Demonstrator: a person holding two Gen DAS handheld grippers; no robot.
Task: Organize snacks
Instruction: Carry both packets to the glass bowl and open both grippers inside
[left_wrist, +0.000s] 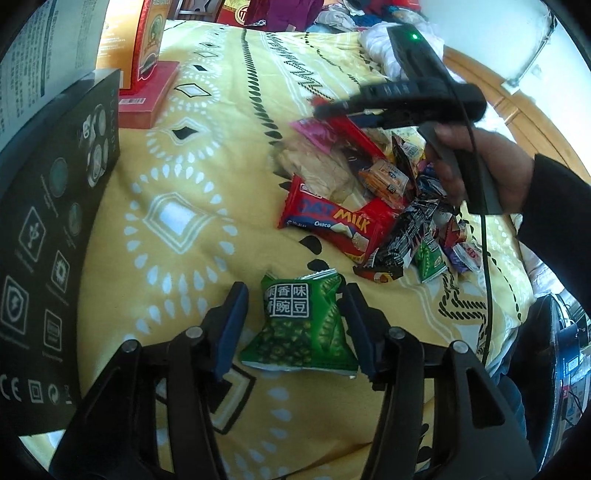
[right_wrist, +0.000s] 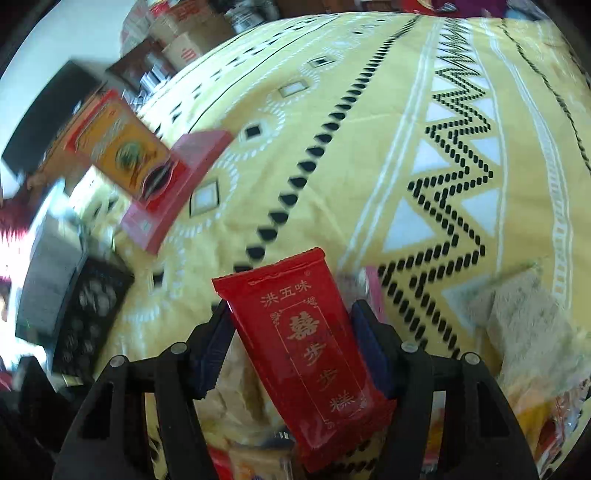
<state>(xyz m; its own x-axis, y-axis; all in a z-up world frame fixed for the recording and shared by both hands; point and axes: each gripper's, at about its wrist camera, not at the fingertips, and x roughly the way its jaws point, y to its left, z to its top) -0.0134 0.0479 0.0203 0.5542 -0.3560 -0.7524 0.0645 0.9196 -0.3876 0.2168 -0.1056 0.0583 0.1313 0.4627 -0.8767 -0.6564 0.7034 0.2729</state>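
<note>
Yellow bedspread (left_wrist: 207, 155) is lying under snacks. Left gripper (left_wrist: 293, 321) is sitting apart around a green pea bag (left_wrist: 299, 325). Right gripper (right_wrist: 291, 347) is squeezing a red packet (right_wrist: 310, 347).

Snacks and boxes spread over a yellow patterned bedspread (left_wrist: 221, 122).

The bedspread, printed with white diamonds, rings of white drops, black drop rows and black-and-white zigzags, covers the whole surface. A green pea packet (left_wrist: 301, 325) lies flat on it nearest the left wrist camera. Farther back sits a loose heap of wrapped snacks (left_wrist: 406, 206), with a red Oat Milk Choco packet (left_wrist: 332, 225) at its near edge and a crumpled clear plastic bag (left_wrist: 317, 166) just behind that. At the far left a flat red box (left_wrist: 147, 99) lies on the cloth, an upright orange-and-red box (left_wrist: 147, 40) standing on it. A black carton (left_wrist: 48, 236) stands at the left edge.
</note>
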